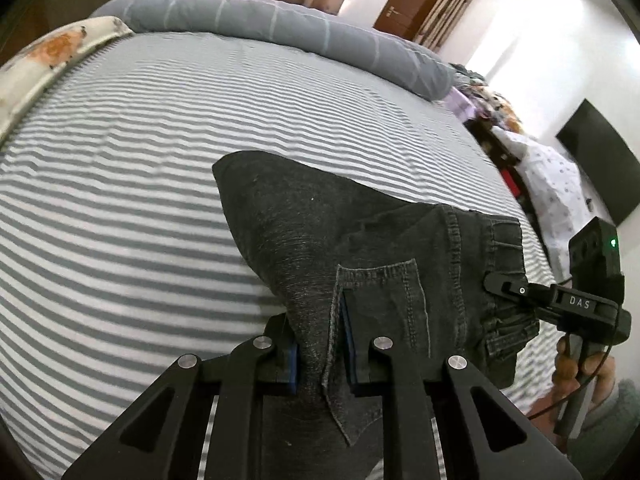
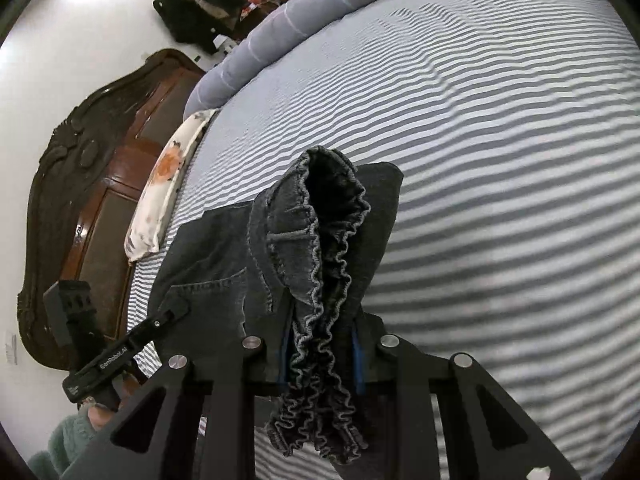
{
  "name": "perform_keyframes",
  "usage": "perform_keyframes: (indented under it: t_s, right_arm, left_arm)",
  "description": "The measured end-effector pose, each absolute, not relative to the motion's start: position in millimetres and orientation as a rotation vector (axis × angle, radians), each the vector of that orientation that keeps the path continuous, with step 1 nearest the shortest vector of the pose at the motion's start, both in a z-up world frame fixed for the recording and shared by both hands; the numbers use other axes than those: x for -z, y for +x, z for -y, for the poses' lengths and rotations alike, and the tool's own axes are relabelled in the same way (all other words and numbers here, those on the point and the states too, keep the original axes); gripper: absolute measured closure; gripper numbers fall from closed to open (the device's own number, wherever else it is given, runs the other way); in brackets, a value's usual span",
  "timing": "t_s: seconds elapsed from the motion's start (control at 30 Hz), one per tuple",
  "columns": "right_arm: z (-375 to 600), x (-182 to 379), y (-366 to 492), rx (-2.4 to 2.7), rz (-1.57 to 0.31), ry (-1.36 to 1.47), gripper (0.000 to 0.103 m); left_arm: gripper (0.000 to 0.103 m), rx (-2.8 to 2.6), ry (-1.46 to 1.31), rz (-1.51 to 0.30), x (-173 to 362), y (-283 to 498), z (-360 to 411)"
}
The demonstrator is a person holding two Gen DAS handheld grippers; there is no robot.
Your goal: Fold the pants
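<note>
Pants (image 1: pixel 360 248) hang lifted above the striped bed (image 1: pixel 140 160), my left gripper (image 1: pixel 316 356) clamping denim and my right gripper (image 2: pixel 320 356) clenching the waistband, so laying flat and final folds seemingly remain.

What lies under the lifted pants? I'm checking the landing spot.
Under the pants shows only the striped bedsheet; the patch directly beneath the fabric is hidden.
</note>
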State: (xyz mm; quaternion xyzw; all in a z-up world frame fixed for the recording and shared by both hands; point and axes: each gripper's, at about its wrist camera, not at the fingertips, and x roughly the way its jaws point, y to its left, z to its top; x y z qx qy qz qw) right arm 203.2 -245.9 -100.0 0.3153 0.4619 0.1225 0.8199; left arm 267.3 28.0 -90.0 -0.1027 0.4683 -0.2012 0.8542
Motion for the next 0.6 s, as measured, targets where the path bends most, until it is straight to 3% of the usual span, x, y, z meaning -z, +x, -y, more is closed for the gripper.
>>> perform_keyframes:
  t_s: [0.43, 0.6]
  right_arm:
    - [207, 133, 279, -0.233, -1.055, 0.595, 0.081]
    - [210, 142, 270, -0.190, -1.046, 0.552, 0.066]
  left_arm:
    - [0.087, 0.294, -0.198, -1.011, 120, 308, -82]
    - [0.085, 0.269, -0.187, -1.037, 134, 304, -85]
